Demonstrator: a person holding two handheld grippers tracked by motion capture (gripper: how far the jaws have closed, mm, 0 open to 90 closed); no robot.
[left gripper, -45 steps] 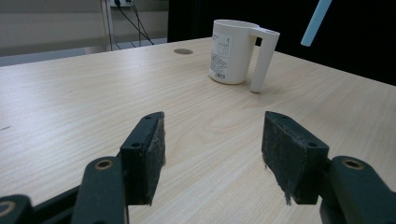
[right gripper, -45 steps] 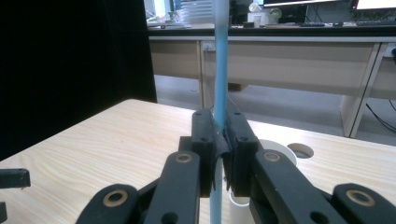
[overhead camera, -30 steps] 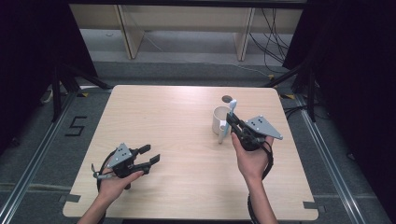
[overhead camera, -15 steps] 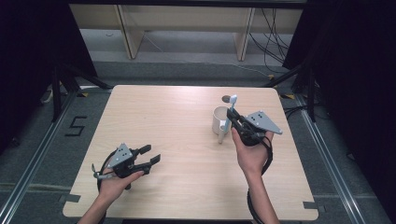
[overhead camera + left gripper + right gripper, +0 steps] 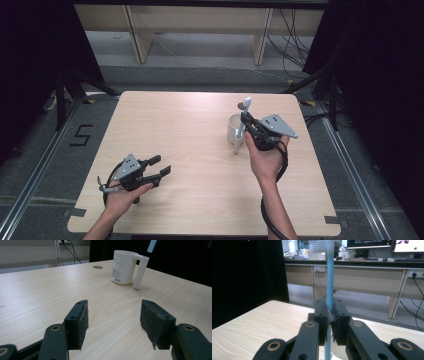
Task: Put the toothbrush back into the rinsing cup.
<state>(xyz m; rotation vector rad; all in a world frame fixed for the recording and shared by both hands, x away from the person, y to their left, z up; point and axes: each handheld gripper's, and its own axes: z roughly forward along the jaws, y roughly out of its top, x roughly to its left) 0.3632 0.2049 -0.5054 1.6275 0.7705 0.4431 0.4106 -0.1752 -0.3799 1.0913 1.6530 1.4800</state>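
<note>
High view: the right gripper [image 5: 244, 120] is held above the right half of the bench [image 5: 200, 125], its jaws clamped on the light blue handle of a toothbrush [image 5: 242, 126]. The toothbrush stands nearly upright, bristle head at the top, and its lower end hangs just beside the handle of a white mug [image 5: 234, 130]; whether the two touch cannot be told. The mug stands upright on the bench, right of centre, near the far edge. A small dark round mark [image 5: 241, 105] lies on the bench just behind the mug. The left gripper [image 5: 161, 165] rests low over the near left part of the bench, well apart from the mug, jaws spread with nothing between them.

Left gripper view: the left gripper [image 5: 113, 322] has its two padded jaws parted wide, and bare bench [image 5: 37, 290] shows in the gap. The mug [image 5: 123, 267] stands ahead and slightly right, its handle turned to the right and a faint printed scale on its side. A short length of the blue toothbrush [image 5: 152, 245] shows at the top edge, above and right of the mug. The round mark [image 5: 97, 267] lies left of the mug.

Right gripper view: the right gripper [image 5: 330, 321] is closed tightly on the toothbrush [image 5: 329, 282], which runs vertically between the pads, white bristles at the top. The pale rim of the mug [image 5: 342, 355] shows below the jaws.
</note>
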